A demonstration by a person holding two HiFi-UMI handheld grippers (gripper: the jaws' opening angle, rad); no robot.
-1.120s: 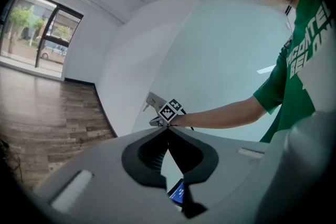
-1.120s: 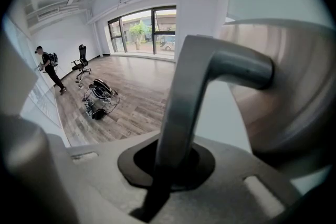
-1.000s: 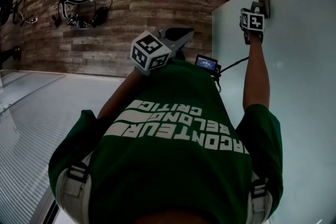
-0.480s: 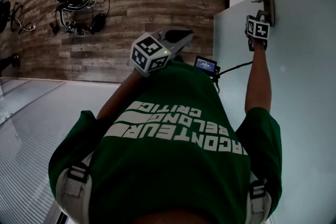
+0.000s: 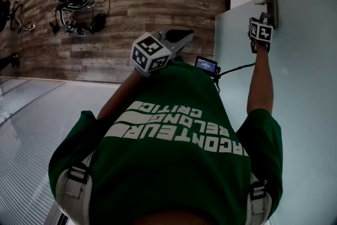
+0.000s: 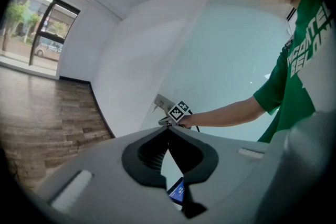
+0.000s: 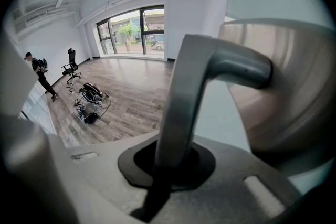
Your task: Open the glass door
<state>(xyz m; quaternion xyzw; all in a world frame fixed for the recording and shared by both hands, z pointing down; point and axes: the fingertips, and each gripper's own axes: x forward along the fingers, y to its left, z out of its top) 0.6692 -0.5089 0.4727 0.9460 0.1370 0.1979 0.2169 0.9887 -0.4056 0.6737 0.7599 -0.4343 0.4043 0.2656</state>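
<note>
At one o'clock the right gripper [image 7: 165,165] clamps the brushed-metal lever handle [image 7: 184,97] of the frosted glass door [image 5: 305,92] (likely for leverage) while the left gripper [image 6: 169,131] waits clear, jaws together and empty.

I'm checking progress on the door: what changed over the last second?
The right gripper, clamped on the door handle, slid slightly right and down in the head view, handle with it. The left gripper stayed raised and shut; the grip held.
</note>
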